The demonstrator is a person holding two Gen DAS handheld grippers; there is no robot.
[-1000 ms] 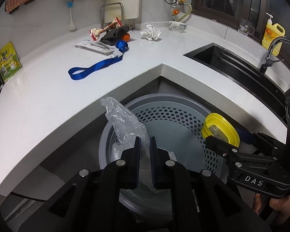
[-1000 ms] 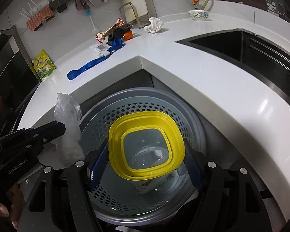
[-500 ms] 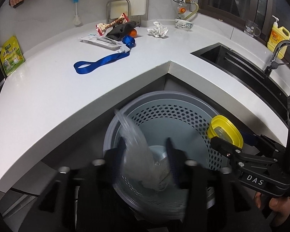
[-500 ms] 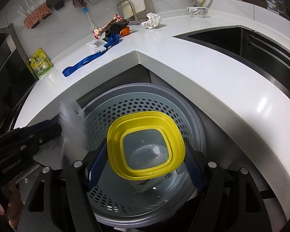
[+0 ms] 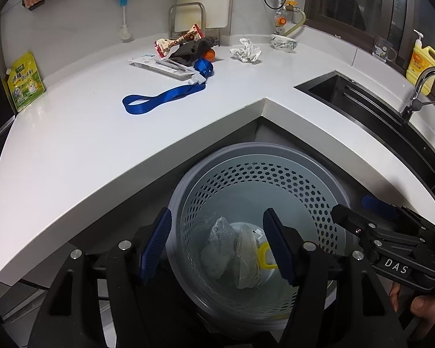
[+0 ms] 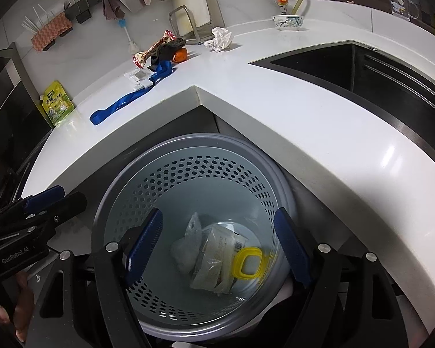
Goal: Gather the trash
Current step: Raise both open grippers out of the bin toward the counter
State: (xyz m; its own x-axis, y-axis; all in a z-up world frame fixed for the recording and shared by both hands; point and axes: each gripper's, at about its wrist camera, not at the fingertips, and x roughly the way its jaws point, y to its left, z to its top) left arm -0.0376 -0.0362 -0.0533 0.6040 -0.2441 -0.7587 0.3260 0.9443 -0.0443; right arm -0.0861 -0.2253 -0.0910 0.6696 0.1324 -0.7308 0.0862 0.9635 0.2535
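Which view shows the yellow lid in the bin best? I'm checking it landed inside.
The right wrist view: the yellow lid lies fully visible at the bin bottom. In the left wrist view, a finger hides most of it.

Overhead light is glaring off the white surface (image 6: 391, 156) at right; fisheye bending is curving the edges, corners are darkening, everything is staying sharp

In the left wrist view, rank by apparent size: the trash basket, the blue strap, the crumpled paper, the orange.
Largest to smallest:
1. trash basket, though nearest the camera
2. blue strap
3. crumpled paper
4. orange, partly hidden by a dark cloth
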